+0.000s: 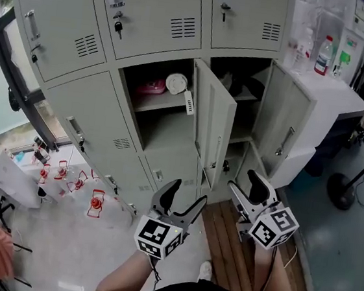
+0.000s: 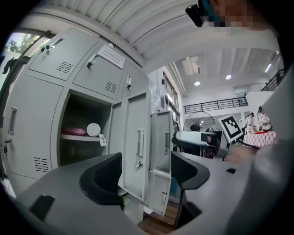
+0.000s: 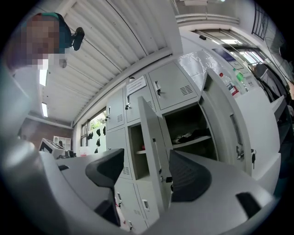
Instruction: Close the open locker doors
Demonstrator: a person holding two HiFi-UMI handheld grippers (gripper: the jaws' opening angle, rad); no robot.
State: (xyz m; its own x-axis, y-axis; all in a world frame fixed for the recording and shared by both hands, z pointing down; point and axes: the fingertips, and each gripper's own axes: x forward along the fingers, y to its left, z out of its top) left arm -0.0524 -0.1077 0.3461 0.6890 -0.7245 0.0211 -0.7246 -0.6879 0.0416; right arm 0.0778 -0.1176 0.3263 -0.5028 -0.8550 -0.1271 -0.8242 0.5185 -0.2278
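Lockers: tall bank of pale grey metal lockers [image 1: 151, 14] with vent slots and handles fills the upper part of the head view; most compartments are shut, and two side by side in the middle row stand open.
Counter: white worktop [image 1: 335, 94] stands just beside the lockers on the right.
Middle open door: grey metal door [image 1: 214, 122] is swung out towards the person, seen nearly edge-on, between the two open compartments.
Right open door: second grey metal door [image 1: 281, 130] is swung wide to the right, with its handle facing inward, close to the counter.
Left gripper: grey two-jaw tongs with a black-and-white marker cube [image 1: 186, 194] are held low in front of the lockers. The jaws are apart with nothing between the pads, and the middle door shows beyond them, untouched.
Right gripper: matching tongs [image 1: 244, 184] sit below the open doors. Its jaws are spread wide and empty, clear of both doors.
Bottles: two clear plastic bottles, one red-capped [image 1: 323, 54], stand upright on the counter.
Shelf contents: flat pink object [image 1: 151, 86] and round white object [image 1: 176, 83] lie on the left open compartment's shelf. A white tag [image 1: 188, 102] hangs off its front edge.
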